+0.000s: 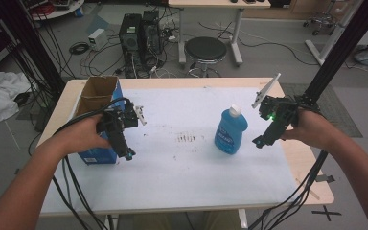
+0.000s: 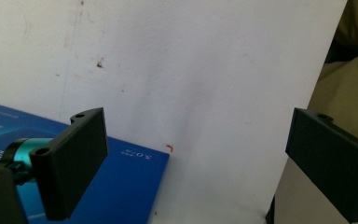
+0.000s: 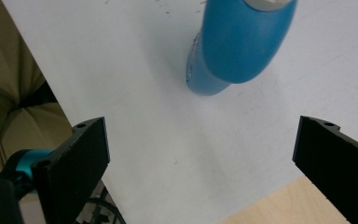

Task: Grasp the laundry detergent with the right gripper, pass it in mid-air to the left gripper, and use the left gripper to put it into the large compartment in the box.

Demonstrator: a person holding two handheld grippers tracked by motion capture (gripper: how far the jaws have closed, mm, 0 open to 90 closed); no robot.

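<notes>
Right gripper (image 1: 260, 142) lines up on the blue bottle (image 1: 230, 130).
Both grippers' fingers spread, empty; bottle stands just ahead of the right fingers (image 3: 74, 172) — centre its body between them before pinching; left gripper (image 1: 130, 155) beside the box (image 1: 97, 100).

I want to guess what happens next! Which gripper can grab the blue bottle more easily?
Probably the right gripper. It hangs open just beside the blue bottle, which stands upright ahead of its jaws in the right gripper view. The left gripper is open too, but sits by the blue box, farther from the bottle.
</notes>
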